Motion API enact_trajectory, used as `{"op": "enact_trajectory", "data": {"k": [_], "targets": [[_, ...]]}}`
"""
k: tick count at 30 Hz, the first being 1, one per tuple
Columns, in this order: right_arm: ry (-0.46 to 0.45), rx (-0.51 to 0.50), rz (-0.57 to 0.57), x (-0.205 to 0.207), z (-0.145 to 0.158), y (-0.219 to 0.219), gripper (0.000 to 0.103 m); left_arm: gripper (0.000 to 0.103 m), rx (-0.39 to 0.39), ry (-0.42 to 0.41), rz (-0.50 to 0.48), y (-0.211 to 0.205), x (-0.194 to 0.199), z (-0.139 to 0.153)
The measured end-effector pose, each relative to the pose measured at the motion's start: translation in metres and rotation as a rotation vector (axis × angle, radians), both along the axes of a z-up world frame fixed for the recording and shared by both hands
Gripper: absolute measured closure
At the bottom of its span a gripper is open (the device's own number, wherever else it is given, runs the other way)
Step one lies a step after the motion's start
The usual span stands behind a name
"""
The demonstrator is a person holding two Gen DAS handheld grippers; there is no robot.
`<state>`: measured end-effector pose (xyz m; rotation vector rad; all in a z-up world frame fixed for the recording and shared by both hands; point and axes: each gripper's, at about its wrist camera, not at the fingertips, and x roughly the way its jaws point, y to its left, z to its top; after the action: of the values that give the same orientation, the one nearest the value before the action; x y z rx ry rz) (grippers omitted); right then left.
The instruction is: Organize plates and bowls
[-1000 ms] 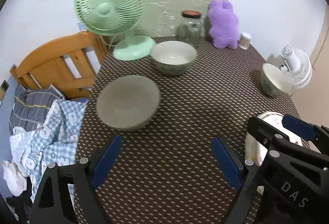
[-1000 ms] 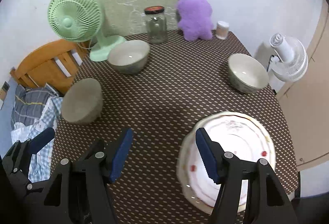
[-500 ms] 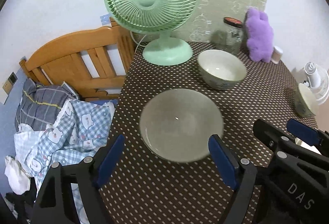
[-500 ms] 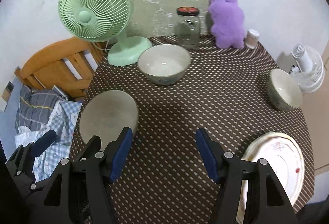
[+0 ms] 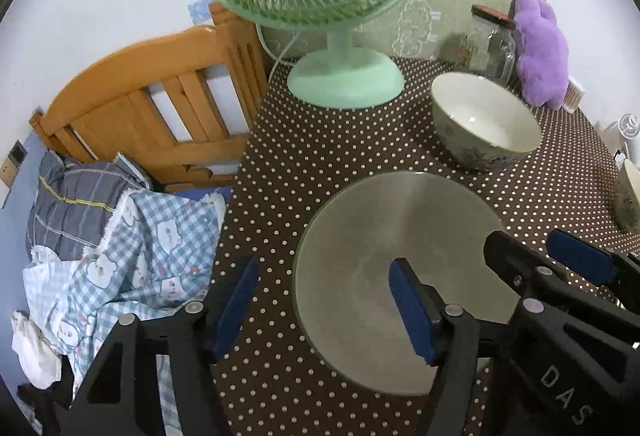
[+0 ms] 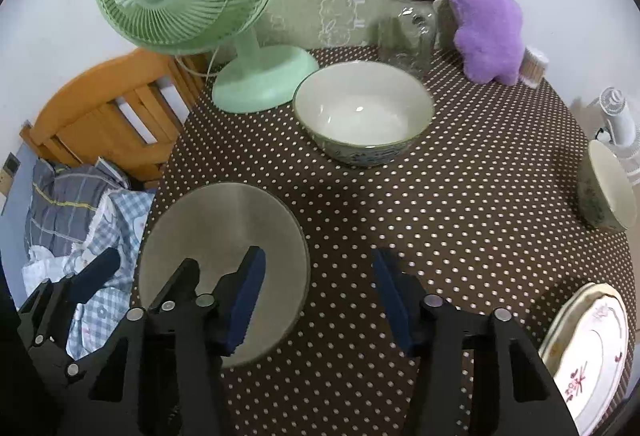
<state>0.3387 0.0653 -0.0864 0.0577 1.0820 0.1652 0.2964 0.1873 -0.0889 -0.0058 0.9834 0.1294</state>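
The left hand-held gripper (image 5: 324,308) is hovering spread over the grey plate's (image 5: 400,236) left rim, lower centre of frame. The right hand-held gripper (image 6: 318,296) is hanging spread above the dotted bench (image 6: 460,204).

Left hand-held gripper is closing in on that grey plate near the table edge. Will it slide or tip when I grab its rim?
The grey plate looks flat, smooth and rigid, so it may slip between the pads. It lies near the edge of the dotted tablecloth; a push could slide it off. The left hand-held gripper straddles its near-left rim, so lifting there would probably tilt it.
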Motion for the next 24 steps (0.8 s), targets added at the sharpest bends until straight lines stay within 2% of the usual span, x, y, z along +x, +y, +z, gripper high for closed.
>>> {"op": "enact_trajectory", "data": {"k": [9, 14, 17, 24], "targets": [[0.03, -0.009, 0.015, 0.016, -0.021, 0.013, 0.062, 0.052, -0.02, 0.045, -0.008, 0.006, 0.017, -0.019], [0.053, -0.018, 0.023, 0.02, -0.029, 0.018, 0.08, 0.068, -0.055, 0.078, -0.017, 0.007, 0.023, -0.027], [0.054, -0.029, 0.023, 0.02, -0.03, 0.019, 0.081, 0.072, -0.044, 0.08, -0.012, 0.006, 0.022, -0.027], [0.071, -0.027, 0.027, 0.012, -0.028, 0.01, 0.082, 0.072, -0.048, 0.087, -0.025, -0.004, 0.012, -0.023]]}}
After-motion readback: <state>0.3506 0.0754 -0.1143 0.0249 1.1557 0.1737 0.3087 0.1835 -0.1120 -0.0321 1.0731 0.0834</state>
